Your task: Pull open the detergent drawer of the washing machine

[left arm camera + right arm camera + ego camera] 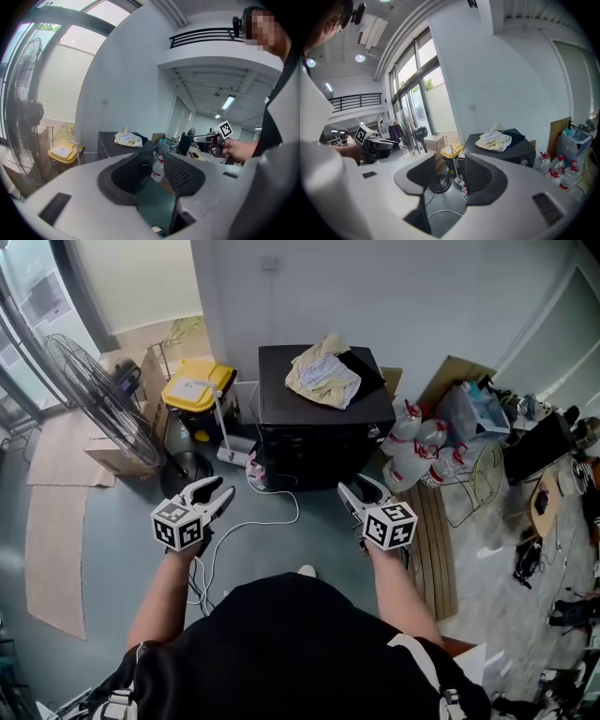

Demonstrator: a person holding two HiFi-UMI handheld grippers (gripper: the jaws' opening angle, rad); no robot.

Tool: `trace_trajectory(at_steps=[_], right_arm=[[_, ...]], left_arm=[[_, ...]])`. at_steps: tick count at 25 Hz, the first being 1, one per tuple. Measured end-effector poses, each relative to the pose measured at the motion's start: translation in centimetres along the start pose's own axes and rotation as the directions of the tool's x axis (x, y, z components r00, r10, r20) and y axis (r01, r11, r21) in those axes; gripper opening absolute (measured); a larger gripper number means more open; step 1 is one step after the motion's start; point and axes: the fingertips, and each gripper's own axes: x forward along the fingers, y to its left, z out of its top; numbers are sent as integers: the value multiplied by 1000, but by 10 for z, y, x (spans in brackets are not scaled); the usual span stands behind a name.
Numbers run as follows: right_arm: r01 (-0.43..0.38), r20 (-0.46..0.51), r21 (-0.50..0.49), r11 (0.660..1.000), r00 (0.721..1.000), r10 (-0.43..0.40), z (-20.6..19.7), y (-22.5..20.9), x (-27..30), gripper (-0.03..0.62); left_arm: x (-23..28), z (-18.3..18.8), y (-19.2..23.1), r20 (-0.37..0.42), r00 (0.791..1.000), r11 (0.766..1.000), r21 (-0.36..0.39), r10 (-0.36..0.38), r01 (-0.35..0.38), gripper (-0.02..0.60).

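Both forearms reach forward, each hand gripping below a cube of black-and-white square markers. The left gripper and right gripper hover side by side above the floor. Their jaws are apart with nothing between them, and they point toward the washing machine. A white cable curls on the floor just before its front. The black machine stands against the wall with a crumpled cloth near its top's back edge. Its detergent drawer cannot be made out. Beside its left edge a yellow bin carries a white label, the print too small to read.
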Motion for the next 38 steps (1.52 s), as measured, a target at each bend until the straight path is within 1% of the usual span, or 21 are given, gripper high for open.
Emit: trace_trajectory(at_steps=[8,20,27,38], right_arm=[[-32,-17,-10,999,999,32,14,-33,19,203],[-56,-33,-11,998,998,55,24,-77,28,204],[-58,-39,-4,998,998,58,24,-100,27,204],[-87,-55,-22,996,995,86,22,-113,29,204]], left_arm=[[31,14,4,26,999,1000,-20,23,-23,174],[67,22,2,23,998,998,-39,57,-56,174],[89,21,-4,9,998,998,-36,58,-57,175],[96,18,-9,16,996,995,-49,89,-89,173]])
